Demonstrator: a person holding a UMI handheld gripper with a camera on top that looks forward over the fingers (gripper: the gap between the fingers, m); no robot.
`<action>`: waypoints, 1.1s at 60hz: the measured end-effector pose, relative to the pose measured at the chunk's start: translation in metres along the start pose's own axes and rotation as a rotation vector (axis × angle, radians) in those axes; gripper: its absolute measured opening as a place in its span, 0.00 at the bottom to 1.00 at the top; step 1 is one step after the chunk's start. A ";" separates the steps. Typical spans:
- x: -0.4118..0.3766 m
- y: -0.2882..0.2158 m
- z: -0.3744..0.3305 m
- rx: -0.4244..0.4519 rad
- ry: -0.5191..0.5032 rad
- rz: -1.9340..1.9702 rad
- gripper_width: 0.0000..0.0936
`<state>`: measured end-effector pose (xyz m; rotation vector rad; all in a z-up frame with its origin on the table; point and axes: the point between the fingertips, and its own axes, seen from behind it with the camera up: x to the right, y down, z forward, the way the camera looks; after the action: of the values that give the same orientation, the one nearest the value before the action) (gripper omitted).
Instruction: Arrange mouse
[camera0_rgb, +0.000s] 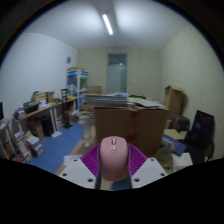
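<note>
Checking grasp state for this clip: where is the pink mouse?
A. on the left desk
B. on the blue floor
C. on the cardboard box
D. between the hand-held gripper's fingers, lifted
D: the pink mouse sits clamped between the hand-held gripper fingers, raised in front of the cardboard box.

Stacked cardboard boxes (130, 122) ahead — large, brown, mid-room. To one side a cluttered desk (42, 112) and a shelf unit (77, 85) with coloured items; to the other a dark chair (201, 132). Beyond, a pale door (118, 73) in the far wall — overhead, a lit ceiling light (107, 23).
</note>
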<state>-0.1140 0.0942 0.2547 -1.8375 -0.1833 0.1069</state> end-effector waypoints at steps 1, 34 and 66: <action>0.016 0.003 0.003 0.002 0.014 0.001 0.37; 0.121 0.261 0.082 -0.428 0.064 0.077 0.47; 0.030 0.201 -0.077 -0.515 0.163 0.137 0.90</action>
<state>-0.0577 -0.0259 0.0829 -2.3610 0.0365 0.0027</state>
